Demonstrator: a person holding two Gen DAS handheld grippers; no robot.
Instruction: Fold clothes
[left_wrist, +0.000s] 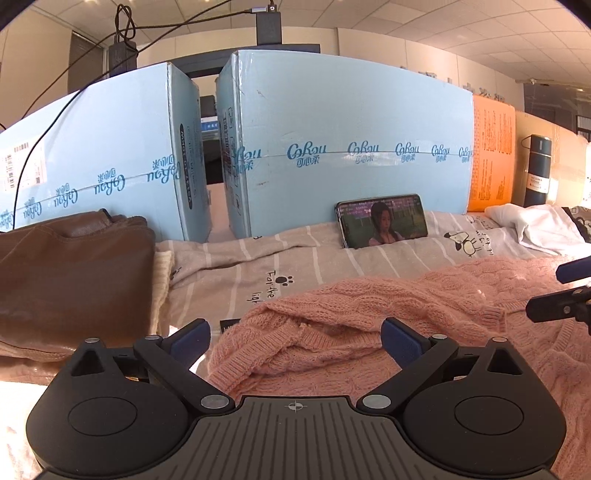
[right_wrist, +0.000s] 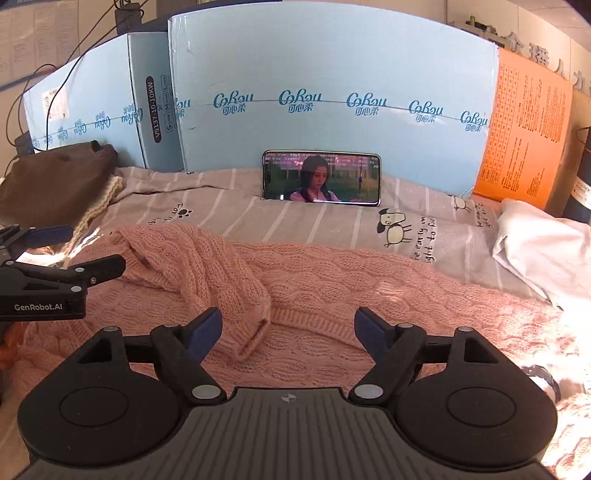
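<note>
A pink cable-knit sweater (left_wrist: 406, 306) lies spread on the grey striped sheet (left_wrist: 295, 251), with one sleeve folded across its body; it also shows in the right wrist view (right_wrist: 332, 288). My left gripper (left_wrist: 295, 341) is open and empty, low over the sweater's bunched left part. My right gripper (right_wrist: 288, 336) is open and empty, its fingers on either side of the sleeve cuff (right_wrist: 255, 332). The right gripper also shows at the right edge of the left view (left_wrist: 569, 288), and the left gripper at the left edge of the right view (right_wrist: 62, 251).
A folded brown garment (left_wrist: 70, 273) over a cream knit lies at left. A white garment (right_wrist: 543, 254) lies at right. A phone (right_wrist: 321, 177) playing video leans on blue cartons (right_wrist: 332, 74). An orange box (right_wrist: 528, 129) and a dark flask (left_wrist: 537, 170) stand at back right.
</note>
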